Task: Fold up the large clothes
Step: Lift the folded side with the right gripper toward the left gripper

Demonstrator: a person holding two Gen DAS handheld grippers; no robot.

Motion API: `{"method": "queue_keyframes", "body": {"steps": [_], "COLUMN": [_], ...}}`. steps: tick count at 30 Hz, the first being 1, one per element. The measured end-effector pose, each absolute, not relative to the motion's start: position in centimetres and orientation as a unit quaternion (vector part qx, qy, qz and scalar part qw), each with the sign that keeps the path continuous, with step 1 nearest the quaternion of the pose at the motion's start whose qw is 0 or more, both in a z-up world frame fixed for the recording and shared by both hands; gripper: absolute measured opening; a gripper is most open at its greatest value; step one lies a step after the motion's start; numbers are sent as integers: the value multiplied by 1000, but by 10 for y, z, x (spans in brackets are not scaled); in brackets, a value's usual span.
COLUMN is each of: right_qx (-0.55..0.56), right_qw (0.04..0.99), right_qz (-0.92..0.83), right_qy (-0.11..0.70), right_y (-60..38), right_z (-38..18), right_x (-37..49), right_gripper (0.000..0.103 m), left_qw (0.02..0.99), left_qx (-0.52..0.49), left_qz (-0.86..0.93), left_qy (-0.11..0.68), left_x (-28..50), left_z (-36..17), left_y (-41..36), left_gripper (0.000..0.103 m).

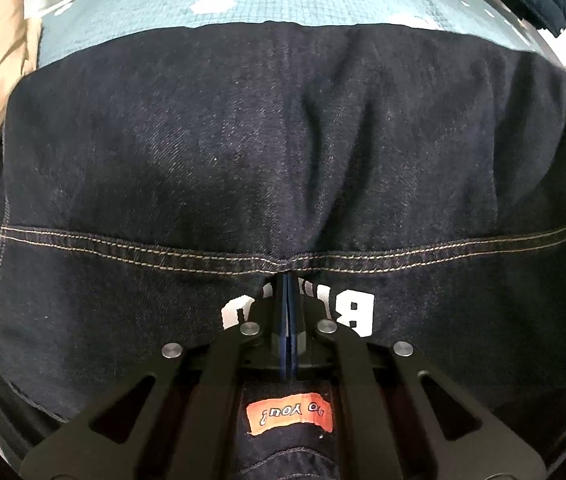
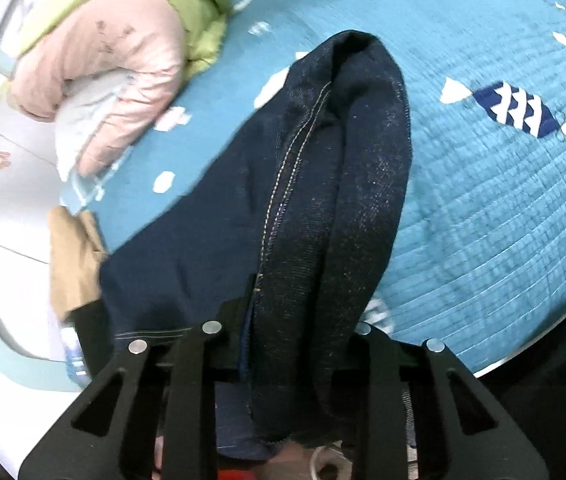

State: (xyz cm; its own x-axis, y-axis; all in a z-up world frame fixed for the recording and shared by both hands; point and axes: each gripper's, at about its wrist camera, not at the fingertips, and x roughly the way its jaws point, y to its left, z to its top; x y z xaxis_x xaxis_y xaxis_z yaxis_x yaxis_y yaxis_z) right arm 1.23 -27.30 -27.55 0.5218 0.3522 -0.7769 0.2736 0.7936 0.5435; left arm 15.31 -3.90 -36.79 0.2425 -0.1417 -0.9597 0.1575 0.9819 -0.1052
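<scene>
while the left gripper (image 1: pixel 288 280) is clenched on the denim garment (image 1: pixel 283 140) at its stitched seam, cloth spreads ahead toward the quilt's (image 1: pixel 243 4) far edge. right gripper (image 2: pixel 283 300) grasps a bunched fold — its length runs straight ahead.

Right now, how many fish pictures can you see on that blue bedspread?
1 clear fish, navy with white zigzags, on the blue bedspread right of the dark denim garment. Other white patches may be fish or clouds; more could be hidden under the denim.
</scene>
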Motion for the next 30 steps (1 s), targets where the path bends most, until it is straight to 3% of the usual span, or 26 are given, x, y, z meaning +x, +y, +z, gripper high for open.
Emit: {"method": "queue_keyframes", "body": {"steps": [7,15,22,30], "right_qx": [325,281,240,181], "right_qw": [817,836,842,834], "right_qz": [40,64,78,100], "right_qy": [475,467,476,512], "right_y": [-241,-195,-143,-61], "right_z": [-245,-207,-193,-206], "right_x": [12,13,19,34], "right_gripper": [24,24,24,25], "left_qw": [781,778,810,821], "left_qx": [-49,-21,-43,-53], "left_qz": [-116,-134,-109,-29], "left_qy": [611,614,575,568], "left_x": [150,140,120,87], "left_z": [-369,-354,-306,-297], "left_y": [-13,-5,67,156], "left_gripper": [3,2,4,4]}}
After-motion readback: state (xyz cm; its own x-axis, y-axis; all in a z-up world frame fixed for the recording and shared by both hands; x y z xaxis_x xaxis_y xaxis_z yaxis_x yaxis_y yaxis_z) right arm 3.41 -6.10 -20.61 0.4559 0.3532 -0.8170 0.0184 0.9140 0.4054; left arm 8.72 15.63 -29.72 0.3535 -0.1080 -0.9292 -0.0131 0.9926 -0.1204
